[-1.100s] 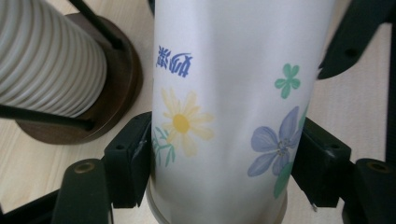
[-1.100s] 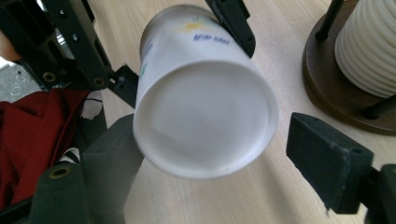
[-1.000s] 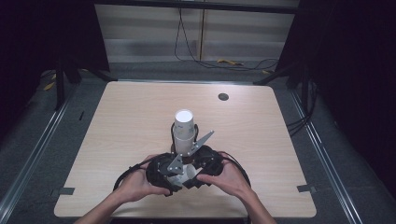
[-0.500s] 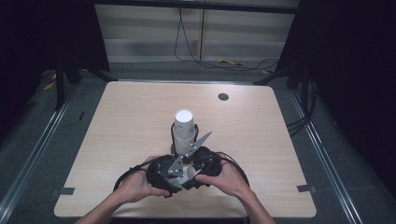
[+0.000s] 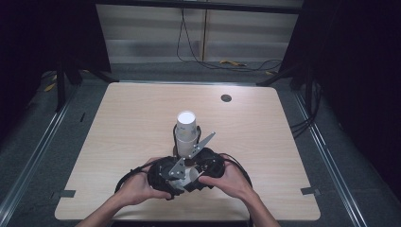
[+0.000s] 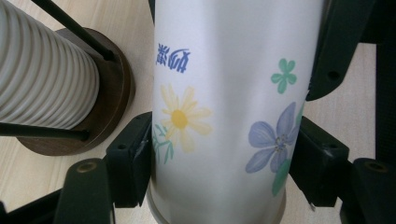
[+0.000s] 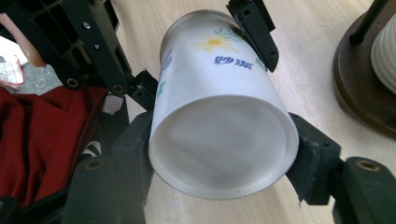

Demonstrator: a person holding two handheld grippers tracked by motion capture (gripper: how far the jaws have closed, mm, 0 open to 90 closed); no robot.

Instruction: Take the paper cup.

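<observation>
A white paper cup printed with flowers (image 6: 219, 93) lies on its side between both grippers, close over the table's front middle. My left gripper (image 6: 224, 156) is shut on it, one pad on each side of its wall. My right gripper (image 7: 224, 161) is shut on the same cup (image 7: 219, 135) near its base, which faces that camera. In the right gripper view the left gripper's fingers (image 7: 254, 28) clamp the cup farther along. From above, the left gripper (image 5: 166, 174) and the right gripper (image 5: 208, 164) touch, and a little of the cup (image 5: 191, 177) shows between them.
Just behind the grippers a stack of ribbed white cups (image 5: 186, 126) stands in a holder with a round wooden base (image 6: 105, 88) and thin black rods. A dark round grommet (image 5: 226, 98) sits at the far right of the table (image 5: 127, 118). Red cloth (image 7: 37, 140) shows beside the right gripper.
Both hands have shifted only slightly; the grippers stay shut on the cup in the same spot.
</observation>
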